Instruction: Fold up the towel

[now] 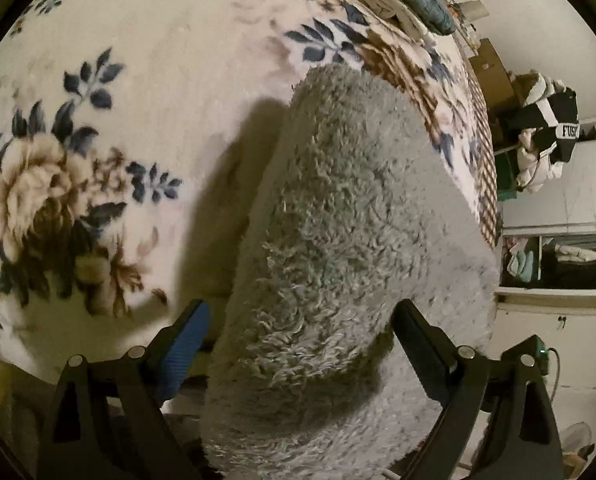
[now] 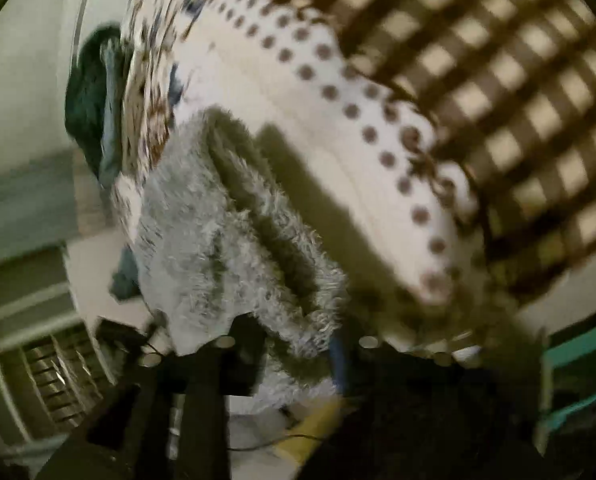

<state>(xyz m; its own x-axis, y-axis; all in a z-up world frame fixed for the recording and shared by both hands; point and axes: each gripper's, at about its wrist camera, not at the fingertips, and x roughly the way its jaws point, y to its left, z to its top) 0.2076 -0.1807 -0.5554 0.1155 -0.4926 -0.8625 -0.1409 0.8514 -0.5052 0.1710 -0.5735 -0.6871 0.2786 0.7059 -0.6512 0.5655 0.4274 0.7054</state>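
A floral fleece bedspread (image 1: 138,80) carries a shaggy grey towel (image 1: 337,220), bunched between the left gripper (image 1: 299,320)'s spread jaws; the blurred right gripper (image 2: 282,344) pinches its edge.

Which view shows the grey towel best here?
The left wrist view: the towel fills it, sharp, lying on the floral blanket. The right wrist view shows the towel smaller, bunched and motion-blurred.

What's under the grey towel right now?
The grey towel lies on the floral blanket, which shows around it. The blanket directly beneath is covered. The left gripper straddles its near end with jaws apart; the right view is blurred.
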